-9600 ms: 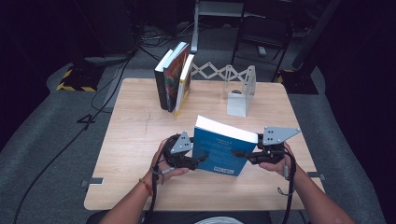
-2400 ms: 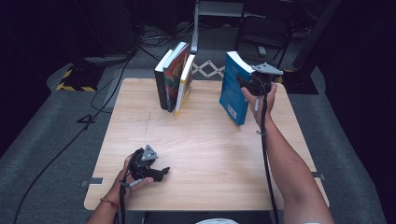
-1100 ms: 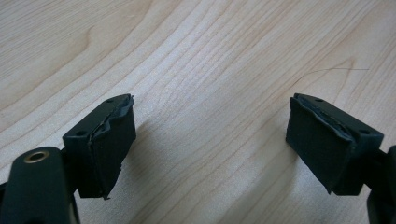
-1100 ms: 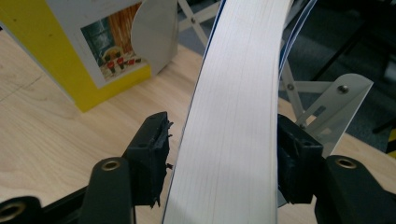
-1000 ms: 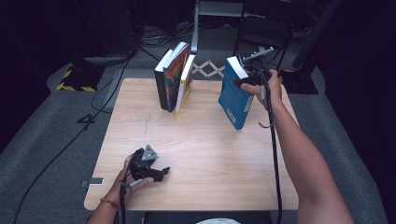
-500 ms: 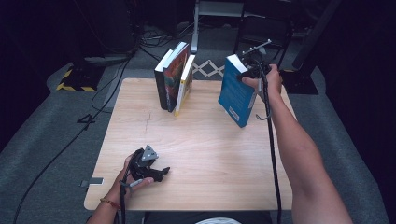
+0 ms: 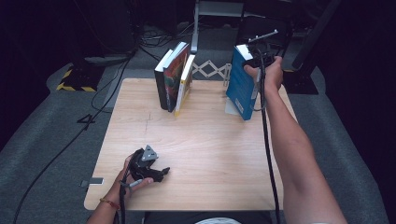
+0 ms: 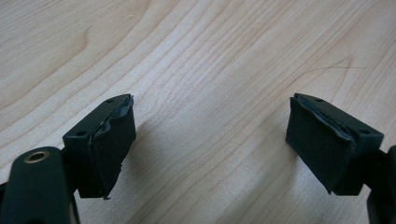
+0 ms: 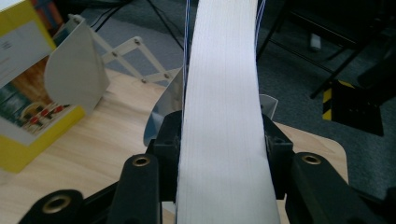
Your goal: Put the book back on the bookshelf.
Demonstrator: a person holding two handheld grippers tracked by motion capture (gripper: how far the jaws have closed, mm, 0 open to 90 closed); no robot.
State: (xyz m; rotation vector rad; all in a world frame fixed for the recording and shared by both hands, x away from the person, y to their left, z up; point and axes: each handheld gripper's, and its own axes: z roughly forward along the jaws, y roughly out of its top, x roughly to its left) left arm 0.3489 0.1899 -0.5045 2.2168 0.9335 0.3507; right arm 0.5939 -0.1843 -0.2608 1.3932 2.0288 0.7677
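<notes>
At the table's far right, blue book [image 7: 241,84] clamped upright in right gripper [image 7: 256,59], just closed on it beside the bookend [image 7: 229,108]; not yet released. Left gripper [image 7: 154,171] parked, gaping, empty.

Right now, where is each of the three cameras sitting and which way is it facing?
High view: above the near edge, looking forward and down on the table; both forearms, left gripper, right gripper.
Left gripper view: on the left gripper, facing bare tabletop between its wide-apart jaws.
Right gripper view: on the right gripper, facing along the blue book page edge.
Shared: high and right gripper views both show the blue book and yellow book.
</notes>
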